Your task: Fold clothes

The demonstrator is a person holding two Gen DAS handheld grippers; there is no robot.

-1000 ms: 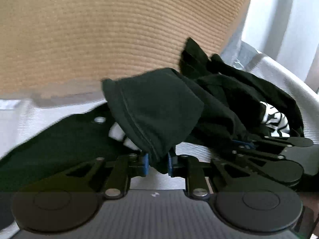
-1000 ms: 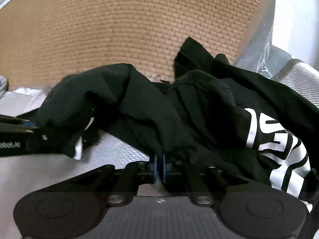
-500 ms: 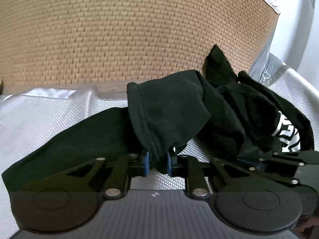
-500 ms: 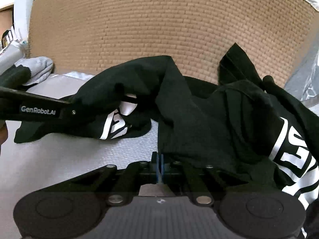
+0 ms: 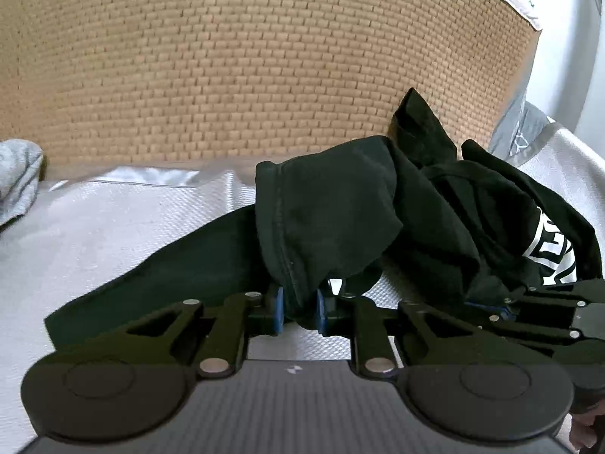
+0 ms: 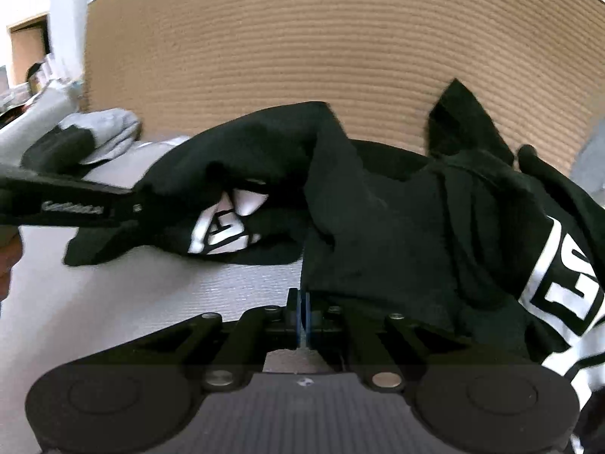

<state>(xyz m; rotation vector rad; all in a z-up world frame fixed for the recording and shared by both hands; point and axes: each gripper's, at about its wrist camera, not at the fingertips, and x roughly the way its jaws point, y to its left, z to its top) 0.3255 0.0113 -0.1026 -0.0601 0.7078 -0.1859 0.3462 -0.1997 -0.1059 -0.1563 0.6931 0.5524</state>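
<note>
Crumpled black garment [image 5: 435,219], white lettering

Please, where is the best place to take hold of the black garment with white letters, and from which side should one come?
Probably the stitched hem edge of the black garment, approached low from the near side, along the grey surface. The hem is a firm doubled edge that stands clear of the crumpled middle. The left gripper already pinches it there; the right gripper pinches another edge.
</note>
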